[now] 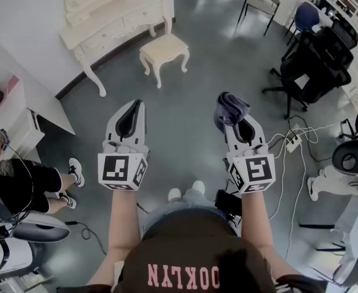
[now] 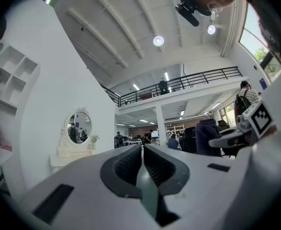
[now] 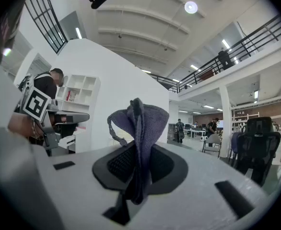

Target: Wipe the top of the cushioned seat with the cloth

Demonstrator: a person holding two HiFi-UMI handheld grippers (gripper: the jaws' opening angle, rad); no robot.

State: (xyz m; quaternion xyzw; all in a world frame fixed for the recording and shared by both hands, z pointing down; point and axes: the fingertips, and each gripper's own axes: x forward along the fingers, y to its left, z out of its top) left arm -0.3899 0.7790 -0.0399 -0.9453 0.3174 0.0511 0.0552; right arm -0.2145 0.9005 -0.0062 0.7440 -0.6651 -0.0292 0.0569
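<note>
A small cream stool with a cushioned seat (image 1: 164, 46) stands on the grey floor ahead of me, in front of a white dressing table (image 1: 115, 18). My right gripper (image 1: 233, 116) is shut on a purple-grey cloth (image 1: 230, 108), which bunches up above its jaws; the same cloth (image 3: 139, 123) stands pinched between the pads in the right gripper view. My left gripper (image 1: 131, 116) is held level beside it, jaws shut with nothing between them, as the left gripper view (image 2: 142, 161) shows. Both grippers hover well short of the stool, pointing forward.
A seated person's legs (image 1: 41, 179) and an office chair are at the left. Black office chairs (image 1: 316, 66) stand at the right, with white cables and a power strip (image 1: 292, 141) on the floor. A white shelf unit (image 1: 20, 118) sits at far left.
</note>
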